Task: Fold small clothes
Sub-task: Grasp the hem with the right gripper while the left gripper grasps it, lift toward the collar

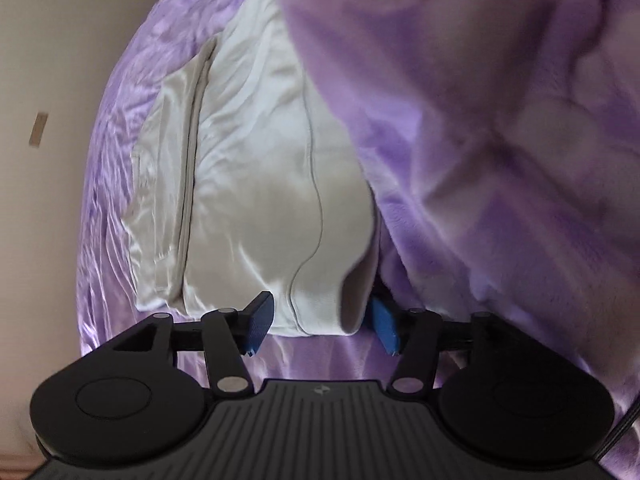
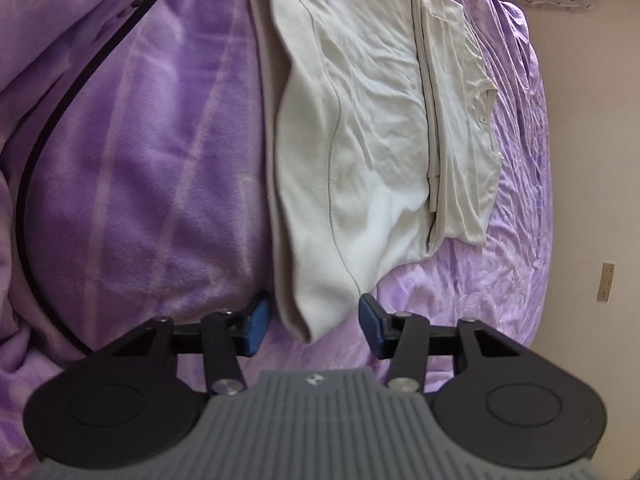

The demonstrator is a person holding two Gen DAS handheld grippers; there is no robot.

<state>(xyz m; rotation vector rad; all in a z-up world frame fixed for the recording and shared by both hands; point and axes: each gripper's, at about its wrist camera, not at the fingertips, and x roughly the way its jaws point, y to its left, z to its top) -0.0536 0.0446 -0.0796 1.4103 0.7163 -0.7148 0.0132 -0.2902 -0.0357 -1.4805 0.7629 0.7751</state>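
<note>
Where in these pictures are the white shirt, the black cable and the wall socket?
white shirt (image 2: 372,120), right wrist view, middle of its wrinkled body
black cable (image 2: 48,136), right wrist view, curved stretch over the purple blanket
wall socket (image 2: 605,282), right wrist view, centre of the plate

The shirt (image 2: 372,128) is pale, matt knit cloth, softly creased, with a stitched seam line along it; the sheet (image 2: 516,240) under it is lilac cloth with a faint sheen and fine wrinkles. The blanket (image 2: 132,168) is purple fleece, fuzzy and matt. The right gripper (image 2: 314,322) has matt black plastic arms, shiny metal pivot pins, textured blue pads (image 2: 256,320) and a ribbed grey body.
</note>
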